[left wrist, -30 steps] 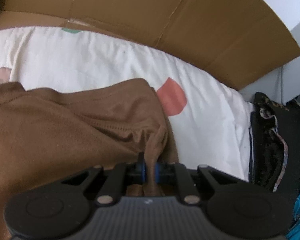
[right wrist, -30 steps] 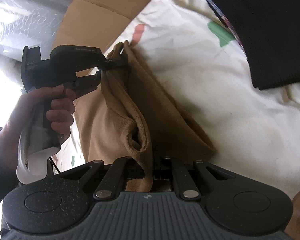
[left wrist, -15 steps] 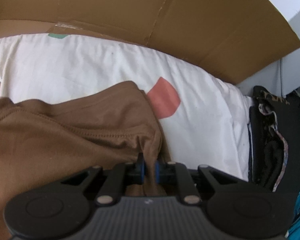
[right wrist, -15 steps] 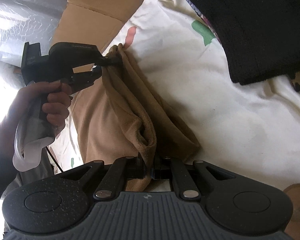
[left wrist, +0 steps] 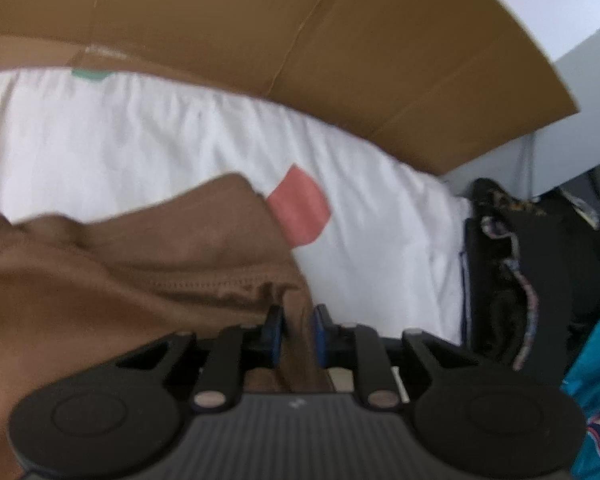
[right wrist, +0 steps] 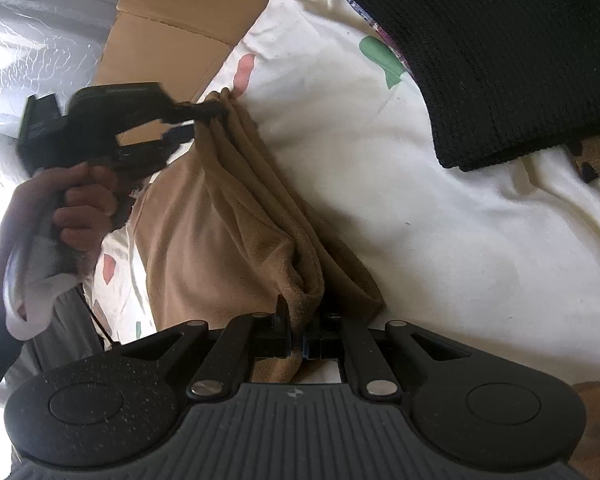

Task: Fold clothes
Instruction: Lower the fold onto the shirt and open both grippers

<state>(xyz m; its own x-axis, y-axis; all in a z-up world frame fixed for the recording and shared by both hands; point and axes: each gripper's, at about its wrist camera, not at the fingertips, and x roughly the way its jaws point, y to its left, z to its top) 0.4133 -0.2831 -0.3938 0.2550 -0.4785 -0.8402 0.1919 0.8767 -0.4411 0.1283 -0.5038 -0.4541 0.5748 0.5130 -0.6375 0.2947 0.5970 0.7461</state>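
Note:
A brown garment lies bunched on the white patterned bed sheet. My left gripper has a fold of its edge between the blue pads; its jaws are opening, and the cloth still fills the gap. In the right wrist view the garment hangs stretched as a folded strip between both grippers. The left gripper, held by a hand, pinches its far corner. My right gripper is shut on the near corner.
Flat cardboard stands along the far side of the bed. A black knitted garment lies on the sheet at the upper right. Dark patterned clothes and a teal cloth lie beside the bed's right edge.
The left gripper's pads have spread slightly around the fold. The stretched garment has sunk closer to the sheet. The right gripper keeps its grip.

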